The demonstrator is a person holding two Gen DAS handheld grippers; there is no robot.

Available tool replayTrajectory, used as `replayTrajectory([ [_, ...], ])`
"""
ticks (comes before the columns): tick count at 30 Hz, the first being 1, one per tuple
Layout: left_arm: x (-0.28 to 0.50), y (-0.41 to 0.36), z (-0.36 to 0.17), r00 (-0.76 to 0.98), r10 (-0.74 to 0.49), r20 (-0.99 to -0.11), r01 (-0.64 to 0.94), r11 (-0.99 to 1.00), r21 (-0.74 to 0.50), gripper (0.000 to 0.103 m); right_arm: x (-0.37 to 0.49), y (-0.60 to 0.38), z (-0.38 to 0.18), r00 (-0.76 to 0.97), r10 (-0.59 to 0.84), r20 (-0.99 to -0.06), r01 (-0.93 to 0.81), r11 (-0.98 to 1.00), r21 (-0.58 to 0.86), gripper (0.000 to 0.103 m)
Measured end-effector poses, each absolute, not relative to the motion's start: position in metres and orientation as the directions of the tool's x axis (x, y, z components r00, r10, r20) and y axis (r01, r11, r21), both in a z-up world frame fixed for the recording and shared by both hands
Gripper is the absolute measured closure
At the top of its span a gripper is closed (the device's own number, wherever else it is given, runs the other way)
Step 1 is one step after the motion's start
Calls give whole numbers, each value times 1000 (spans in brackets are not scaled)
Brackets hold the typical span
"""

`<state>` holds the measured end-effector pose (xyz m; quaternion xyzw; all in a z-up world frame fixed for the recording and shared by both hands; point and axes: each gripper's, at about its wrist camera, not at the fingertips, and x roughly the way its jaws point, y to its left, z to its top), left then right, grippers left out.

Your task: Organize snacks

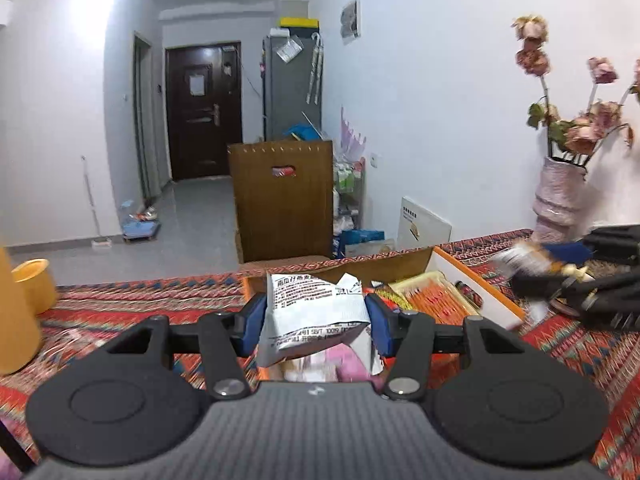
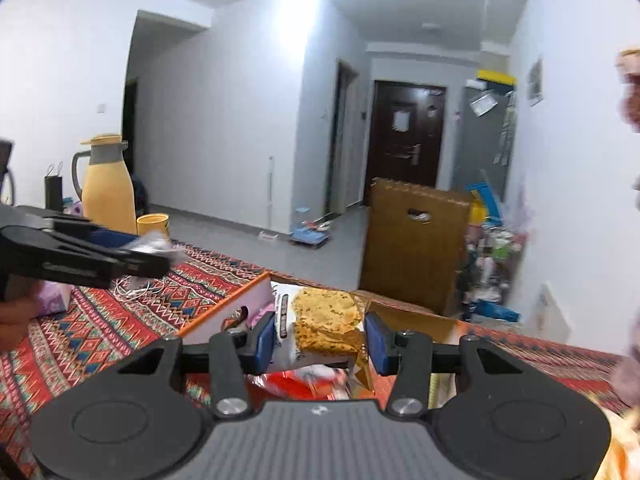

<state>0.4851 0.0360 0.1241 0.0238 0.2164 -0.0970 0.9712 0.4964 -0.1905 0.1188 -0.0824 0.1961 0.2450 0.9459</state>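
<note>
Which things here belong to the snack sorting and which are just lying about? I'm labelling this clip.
Job:
left gripper gripping white snack packet
right gripper gripping cracker packet
orange-edged box holding snacks

Lying about:
yellow jug
yellow cup
flower vase

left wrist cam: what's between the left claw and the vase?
Left wrist view: the orange-rimmed snack box, then the right claw carrying a packet, before the vase. Left claw.
</note>
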Motion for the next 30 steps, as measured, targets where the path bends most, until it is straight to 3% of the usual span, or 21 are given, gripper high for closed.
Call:
replayTrajectory([
  [10,620,35,60,805,-194,-560,175,981,-88,49,624,-102,30,654,451,-608,-578,816,-17,56],
  [12,628,34,48,792,-202,-576,174,979,-105,37,633,-92,18,651,456,-607,-582,813,-14,40],
  [13,631,34,44,787,-213,-579,180,977,-114,36,634,-90,14,652,461,-603,-583,812,-10,36],
  [17,629,34,37,774,-249,-582,219,968,-124,30,629,-85,11,655,468,-593,-591,806,-17,27],
  [26,613,37,64,780,-229,-582,202,973,-112,27,610,-106,36,692,451,-564,-564,825,-31,27],
  [30,591,41,91,810,-208,-548,201,977,-74,20,600,-131,60,730,417,-542,-515,857,-34,27],
])
